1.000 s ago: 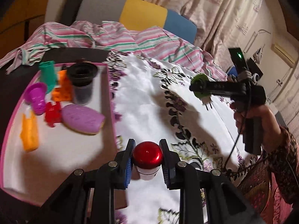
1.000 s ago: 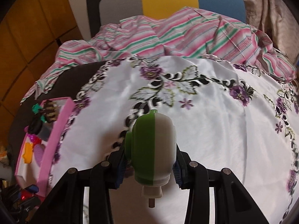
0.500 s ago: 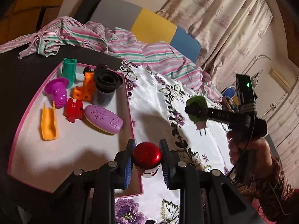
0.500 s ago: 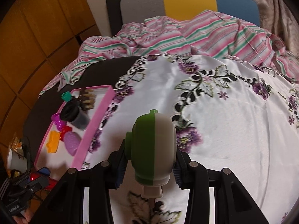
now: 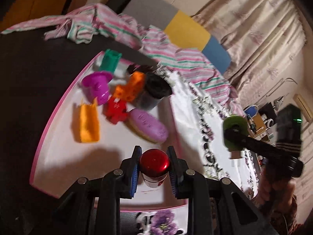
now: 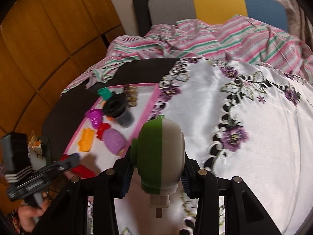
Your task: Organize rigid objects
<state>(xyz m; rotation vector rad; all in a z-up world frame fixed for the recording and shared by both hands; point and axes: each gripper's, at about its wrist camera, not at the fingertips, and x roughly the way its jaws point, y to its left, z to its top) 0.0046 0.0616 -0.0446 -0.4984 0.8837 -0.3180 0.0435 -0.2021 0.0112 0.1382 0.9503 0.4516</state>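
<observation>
My left gripper point(image 5: 154, 168) is shut on a small bottle with a shiny red cap point(image 5: 154, 161), held above the near part of the pink-rimmed white tray point(image 5: 58, 105). The tray holds a purple oval case point(image 5: 148, 125), a red block point(image 5: 116, 109), an orange piece point(image 5: 88, 122), a magenta cup point(image 5: 95, 87), a green cup point(image 5: 110, 61) and a black cup point(image 5: 154, 89). My right gripper point(image 6: 156, 166) is shut on a green-and-white plug-in device point(image 6: 160, 156), its prongs pointing down, over the floral cloth right of the tray point(image 6: 149, 101). That device point(image 5: 234, 131) also shows in the left wrist view.
A white cloth with purple flowers point(image 6: 254, 127) covers the dark table point(image 5: 29, 68). A striped pink and green fabric point(image 6: 215, 37) is heaped at the back before a grey, yellow and blue chair point(image 6: 215, 5). Wooden panels point(image 6: 49, 39) stand left, curtains point(image 5: 254, 29) right.
Both grippers have carried their objects leftward toward the tray. The red-capped bottle went from over the cloth to over the tray. The tray looms larger in both views.
</observation>
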